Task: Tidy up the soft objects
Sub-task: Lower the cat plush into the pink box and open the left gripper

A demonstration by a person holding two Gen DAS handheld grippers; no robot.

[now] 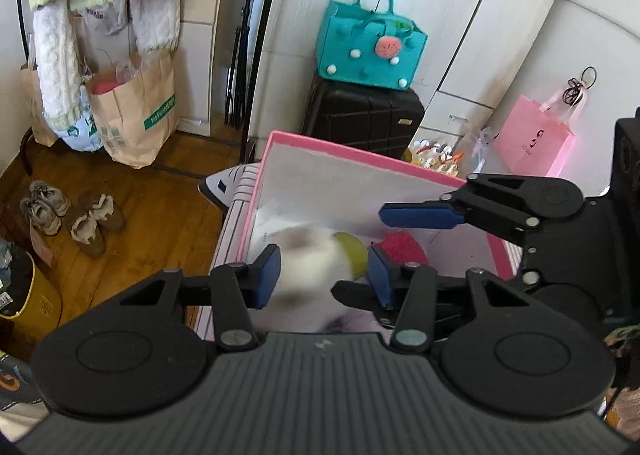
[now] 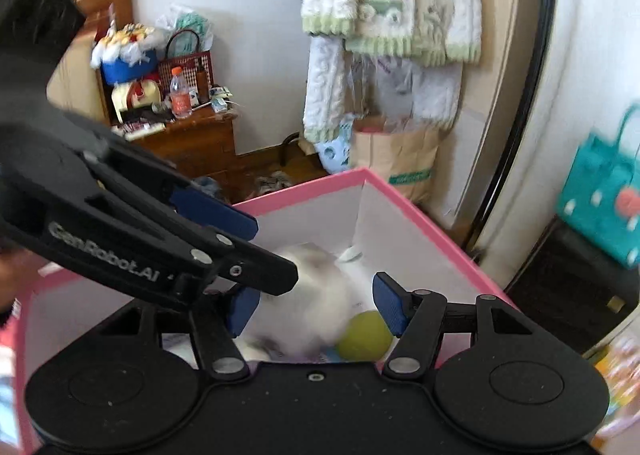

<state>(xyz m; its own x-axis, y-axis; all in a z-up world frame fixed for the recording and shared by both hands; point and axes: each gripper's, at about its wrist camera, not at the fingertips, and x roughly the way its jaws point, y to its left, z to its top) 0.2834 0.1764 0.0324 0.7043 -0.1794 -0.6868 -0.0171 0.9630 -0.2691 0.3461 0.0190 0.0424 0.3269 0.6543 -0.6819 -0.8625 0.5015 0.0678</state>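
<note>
Both tools hang over the pink box (image 1: 280, 137), pointing down into its white inside. A fluffy white soft toy (image 1: 308, 267), blurred, sits in the box between the blue pads (image 1: 267, 275) of the left tool (image 1: 322, 275). Whether those pads press on the fur or only flank it, I cannot tell through the blur.

The right tool (image 2: 316, 305) stands with its jaws apart over the same white toy (image 2: 316, 287), holding nothing that I can see. The left tool's arm crosses in front of it in the right wrist view.

A yellow-green ball (image 2: 364, 337) lies in the box just beside the toy, and a red knitted piece (image 1: 402, 249) lies a little further along the box floor.

Behind the box a teal felt bag (image 1: 368, 43) stands on a black suitcase (image 1: 360, 119). A brown paper bag (image 1: 136, 115) stands on the wooden floor (image 1: 160, 223), with shoes (image 1: 68, 215) nearby.
</note>
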